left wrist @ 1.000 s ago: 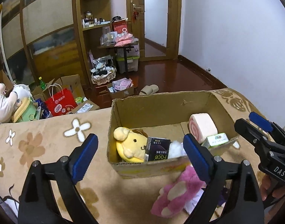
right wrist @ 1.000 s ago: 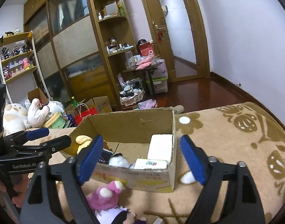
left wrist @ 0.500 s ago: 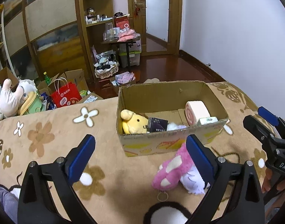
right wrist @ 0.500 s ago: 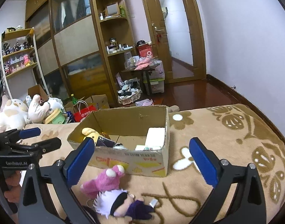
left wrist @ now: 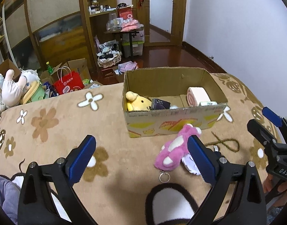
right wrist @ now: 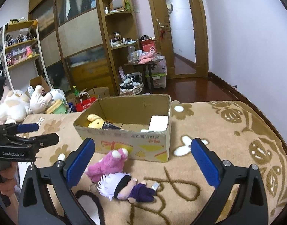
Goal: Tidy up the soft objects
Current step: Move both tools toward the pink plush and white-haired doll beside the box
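Note:
A cardboard box (left wrist: 173, 125) (right wrist: 124, 140) stands on the flowered beige blanket. It holds a yellow plush (left wrist: 137, 103) (right wrist: 95, 122), a dark packet (left wrist: 160, 104), a pink roll (left wrist: 197, 95) and a small white box (left wrist: 208, 103). In front of it lie a pink plush (left wrist: 175, 148) (right wrist: 107, 164) and a white-haired doll in purple (right wrist: 128, 186). My left gripper (left wrist: 141, 161) is open and empty, above the blanket near the pink plush. My right gripper (right wrist: 143, 163) is open and empty, above both toys.
A black and white plush (left wrist: 171, 204) lies at the near edge. Large stuffed toys (right wrist: 21, 105), a red bag (left wrist: 68, 84) and cardboard boxes sit past the bed's far left edge. Shelves and a door stand behind.
Both grippers have pulled back from the box and risen. The box looks farther away, and the pink plush, the doll and the black and white plush have come into view.

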`<act>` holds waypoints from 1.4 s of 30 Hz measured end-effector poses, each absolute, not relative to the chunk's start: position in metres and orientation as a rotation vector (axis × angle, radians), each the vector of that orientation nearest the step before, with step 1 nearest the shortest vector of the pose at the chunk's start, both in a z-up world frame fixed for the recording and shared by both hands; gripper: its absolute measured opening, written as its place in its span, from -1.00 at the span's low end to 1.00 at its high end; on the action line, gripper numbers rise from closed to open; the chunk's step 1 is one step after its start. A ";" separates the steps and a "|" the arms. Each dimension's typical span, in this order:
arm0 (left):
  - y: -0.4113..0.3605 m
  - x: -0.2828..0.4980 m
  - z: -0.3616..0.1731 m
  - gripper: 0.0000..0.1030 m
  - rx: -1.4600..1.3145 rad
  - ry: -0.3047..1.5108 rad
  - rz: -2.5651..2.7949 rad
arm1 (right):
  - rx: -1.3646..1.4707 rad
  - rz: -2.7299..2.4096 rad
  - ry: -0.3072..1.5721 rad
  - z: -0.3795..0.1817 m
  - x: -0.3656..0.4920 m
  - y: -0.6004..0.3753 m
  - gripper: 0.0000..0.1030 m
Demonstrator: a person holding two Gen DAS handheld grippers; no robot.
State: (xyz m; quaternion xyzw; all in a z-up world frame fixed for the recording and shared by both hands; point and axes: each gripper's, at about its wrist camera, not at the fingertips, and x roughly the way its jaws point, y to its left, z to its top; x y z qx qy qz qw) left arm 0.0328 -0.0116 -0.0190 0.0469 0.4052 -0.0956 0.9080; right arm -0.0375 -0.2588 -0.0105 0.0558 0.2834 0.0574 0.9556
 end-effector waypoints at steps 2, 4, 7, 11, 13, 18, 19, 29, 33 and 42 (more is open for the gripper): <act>-0.012 0.030 -0.020 0.88 0.099 0.846 -0.204 | 0.108 0.132 0.595 -0.013 -0.038 -0.257 1.00; -0.013 0.029 -0.022 0.88 0.097 0.859 -0.215 | 0.110 0.141 0.614 -0.015 -0.038 -0.257 1.00; -0.014 0.029 -0.025 0.88 0.098 0.878 -0.224 | 0.108 0.140 0.639 -0.020 -0.038 -0.257 1.00; -0.013 0.030 -0.028 0.88 0.094 0.891 -0.230 | 0.105 0.132 0.660 -0.025 -0.036 -0.256 1.00; -0.013 0.031 -0.029 0.88 0.084 0.898 -0.242 | 0.102 0.130 0.669 -0.028 -0.034 -0.255 1.00; -0.016 0.034 -0.033 0.88 0.082 0.914 -0.279 | 0.086 0.122 0.699 -0.038 -0.029 -0.251 1.00; -0.018 0.034 -0.034 0.88 0.082 0.918 -0.285 | 0.083 0.121 0.705 -0.040 -0.028 -0.250 1.00; -0.027 0.051 -0.050 0.88 0.066 0.979 -0.343 | 0.054 0.127 0.773 -0.060 -0.014 -0.240 1.00; -0.030 0.056 -0.054 0.88 0.070 0.998 -0.359 | 0.064 0.130 0.801 -0.068 -0.008 -0.241 1.00; -0.040 0.070 -0.070 0.88 0.074 1.054 -0.389 | 0.054 0.149 0.856 -0.084 0.003 -0.235 1.00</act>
